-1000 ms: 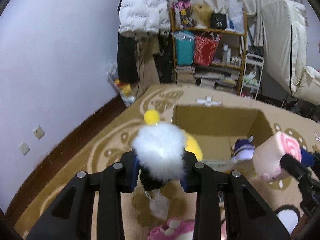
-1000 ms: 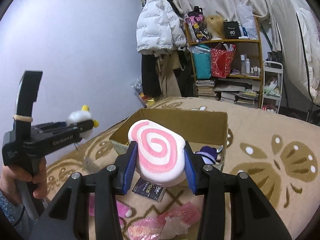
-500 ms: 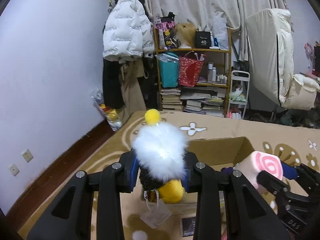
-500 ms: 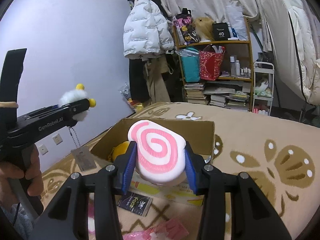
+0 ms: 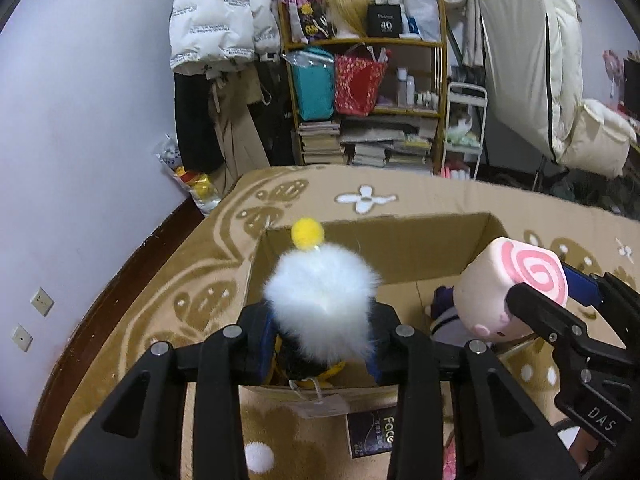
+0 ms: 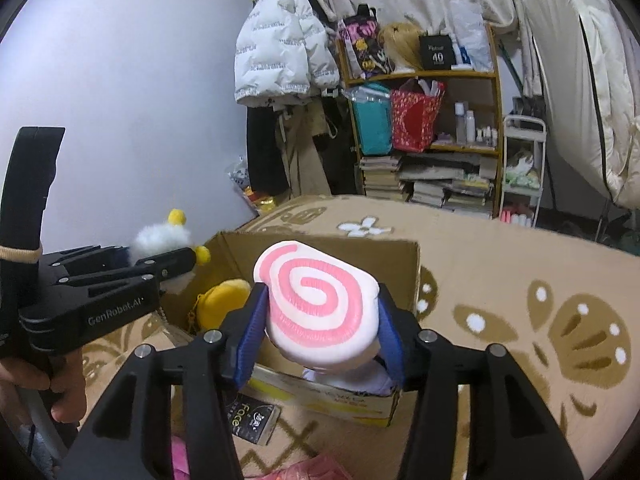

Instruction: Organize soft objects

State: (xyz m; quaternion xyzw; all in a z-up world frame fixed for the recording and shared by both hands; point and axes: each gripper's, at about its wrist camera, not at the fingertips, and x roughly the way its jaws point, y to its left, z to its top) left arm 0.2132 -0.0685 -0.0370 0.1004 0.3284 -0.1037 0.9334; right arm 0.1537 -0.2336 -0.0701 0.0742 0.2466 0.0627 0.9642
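Observation:
My left gripper (image 5: 322,340) is shut on a fluffy white plush (image 5: 322,304) with a yellow pom-pom, held over the near left part of the open cardboard box (image 5: 400,240). It also shows in the right wrist view (image 6: 160,238). My right gripper (image 6: 320,332) is shut on a pink spiral swirl plush (image 6: 316,300), held over the box's near edge (image 6: 332,400); this plush also shows in the left wrist view (image 5: 516,280). Inside the box lie a yellow plush (image 6: 220,304) and a purple plush (image 5: 444,308).
The box sits on a tan patterned blanket (image 6: 520,300). A black sachet (image 6: 252,420) and pink soft items (image 6: 304,470) lie in front of the box. A cluttered shelf (image 5: 368,92) and hanging coats (image 5: 216,32) stand at the back; a wall is on the left.
Both grippers have moved forward and lower with their plushes, so each toy now hangs over the box opening. Both grips are unchanged.

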